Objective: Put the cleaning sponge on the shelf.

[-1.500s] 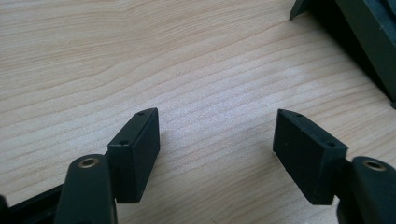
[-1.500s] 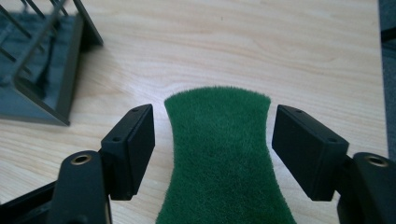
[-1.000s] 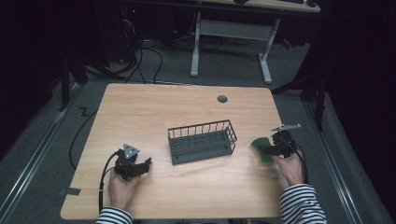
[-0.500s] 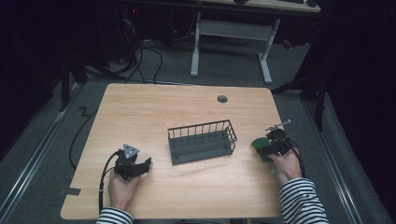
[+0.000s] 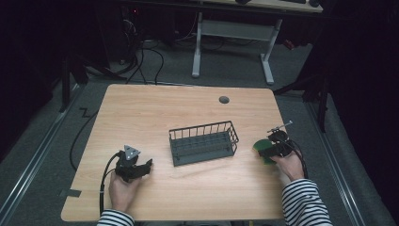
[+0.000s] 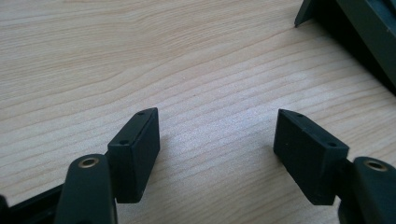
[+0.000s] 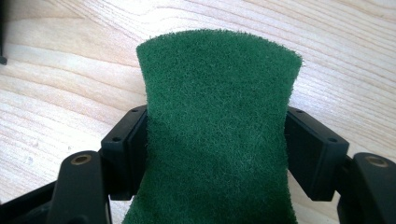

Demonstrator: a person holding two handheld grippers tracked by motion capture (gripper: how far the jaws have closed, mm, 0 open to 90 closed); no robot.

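Compared with a second ago, my right gripper [image 5: 269,151] has edged slightly inward toward the dark wire-mesh rectangular basket [image 5: 203,142], carrying the green fibrous scouring pad [image 7: 217,130] with it; the left gripper [image 5: 141,168] has not shifted. I judge from this that the pad is secured and the carry toward the basket has only just begun

Right gripper: its fingers [image 7: 125,149] are clamped on the pad from both sides. The pad bows inward where they bear on it, which indicates a firm pinch. It runs up between them and projects well beyond their tips, with light wood-grain worktop [image 7: 56,93] showing behind it. In the high view the pad [image 5: 259,146] sits at the gripper's front, on the side facing the basket, near that basket's right end but apart from it

Left gripper: its fingers [image 6: 135,154] are spread wide with nothing between them, only bare worktop. A corner of the basket [image 6: 355,32] lies ahead of them and off to the right, apart from both

Whether the pad is lifted clear of the worktop or brushing it, I cannot tell. The basket appears empty, so delivery is not yet made. The rim will need clearing before release
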